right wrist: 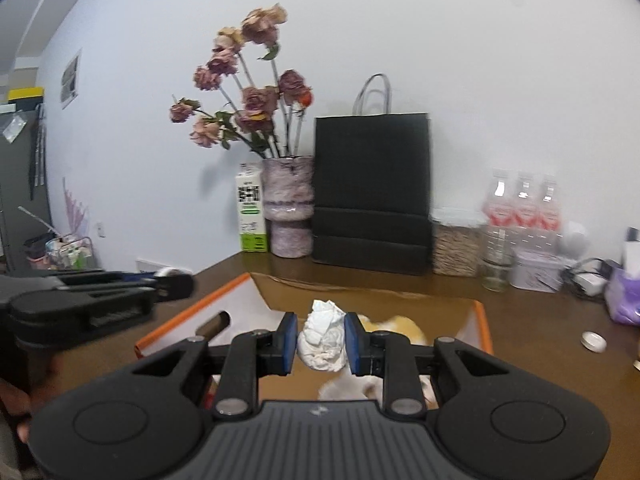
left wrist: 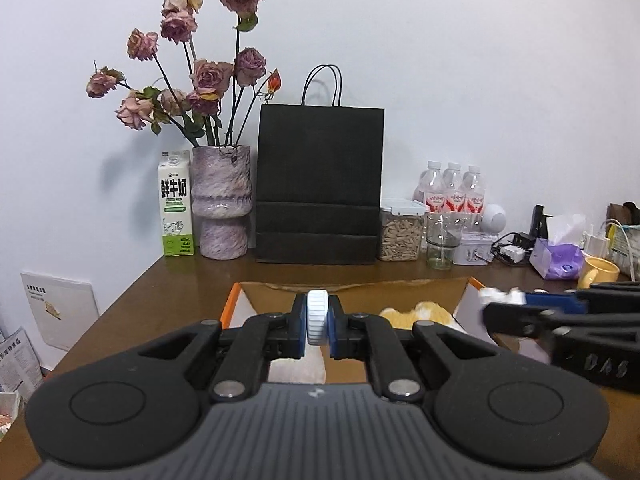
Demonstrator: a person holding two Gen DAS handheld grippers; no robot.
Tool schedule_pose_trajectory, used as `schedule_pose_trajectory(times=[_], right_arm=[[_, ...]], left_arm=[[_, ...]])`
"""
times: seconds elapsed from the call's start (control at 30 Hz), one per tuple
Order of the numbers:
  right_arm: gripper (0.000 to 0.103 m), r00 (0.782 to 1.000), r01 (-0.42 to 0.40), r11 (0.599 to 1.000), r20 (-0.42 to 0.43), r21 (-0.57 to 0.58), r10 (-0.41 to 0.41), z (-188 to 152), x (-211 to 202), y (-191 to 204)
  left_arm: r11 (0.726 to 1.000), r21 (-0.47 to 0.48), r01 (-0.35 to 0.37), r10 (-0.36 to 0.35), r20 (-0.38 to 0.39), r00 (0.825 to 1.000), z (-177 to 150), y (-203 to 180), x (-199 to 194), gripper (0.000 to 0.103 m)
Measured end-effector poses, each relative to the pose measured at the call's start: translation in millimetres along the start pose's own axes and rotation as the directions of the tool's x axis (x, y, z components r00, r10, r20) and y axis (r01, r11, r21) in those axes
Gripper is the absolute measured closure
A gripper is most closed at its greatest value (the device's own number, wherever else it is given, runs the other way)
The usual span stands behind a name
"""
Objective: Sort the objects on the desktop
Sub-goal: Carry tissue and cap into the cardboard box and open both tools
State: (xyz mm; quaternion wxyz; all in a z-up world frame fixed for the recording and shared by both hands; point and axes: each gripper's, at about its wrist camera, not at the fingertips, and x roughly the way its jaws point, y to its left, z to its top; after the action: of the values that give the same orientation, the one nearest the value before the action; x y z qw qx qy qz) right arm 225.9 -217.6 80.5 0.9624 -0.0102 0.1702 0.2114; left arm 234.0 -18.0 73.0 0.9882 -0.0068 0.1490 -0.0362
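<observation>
**Q:** Left wrist view first: which containers show, and what is in them?

**R:** An orange-edged cardboard box (left wrist: 236, 300) lies open on the brown table (left wrist: 168, 280), with something yellow and white inside that I cannot identify. Far back, a purple vase (left wrist: 221, 204) holds dried roses, a lidded clear canister (left wrist: 401, 236) holds seeds, and a glass jar (left wrist: 441, 246) looks empty. The black paper bag (left wrist: 318, 184) hides its contents.

**Q:** And the grippers?

**R:** The left gripper (left wrist: 318, 318) pinches a white ribbed bottle cap (left wrist: 317, 316) over the box's near end. The right gripper (right wrist: 321, 340) clamps a crumpled white tissue (right wrist: 322, 338) above the box.

**Q:** Anything unclear?

**R:** The right wrist view is blurred. A dark cylinder (right wrist: 214, 324) on the box's left is partly cut off by the left gripper. A small round lid (right wrist: 594, 340) lies on the table at right.
</observation>
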Motion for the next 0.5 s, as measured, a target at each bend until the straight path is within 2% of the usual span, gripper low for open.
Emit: schedule_pose_trajectory(times=[0.27,0.4,0.5], right_arm=[[0.079,0.998,-0.031,0.999,-0.053,-0.013,0.031,5.5,74.9,3.5],[0.079,0.993,-0.029,0.999,-0.113,-0.017,0.027,-12.6,92.6,0.3],[0.079,0.99,-0.021,1.0,-0.138,-0.013,0.019,-21.4,96.1,-2.4]], left_arm=[[0.998,-0.033,-0.057,0.055,-0.065,0.996,-6.8,9.4,66.4,0.093],[0.999,-0.002,-0.044,0.044,-0.121,0.992,-23.2,11.1,78.5,0.093],[0.999,0.007,-0.048,0.049,-0.134,0.99,-30.7,11.2,79.5,0.093]])
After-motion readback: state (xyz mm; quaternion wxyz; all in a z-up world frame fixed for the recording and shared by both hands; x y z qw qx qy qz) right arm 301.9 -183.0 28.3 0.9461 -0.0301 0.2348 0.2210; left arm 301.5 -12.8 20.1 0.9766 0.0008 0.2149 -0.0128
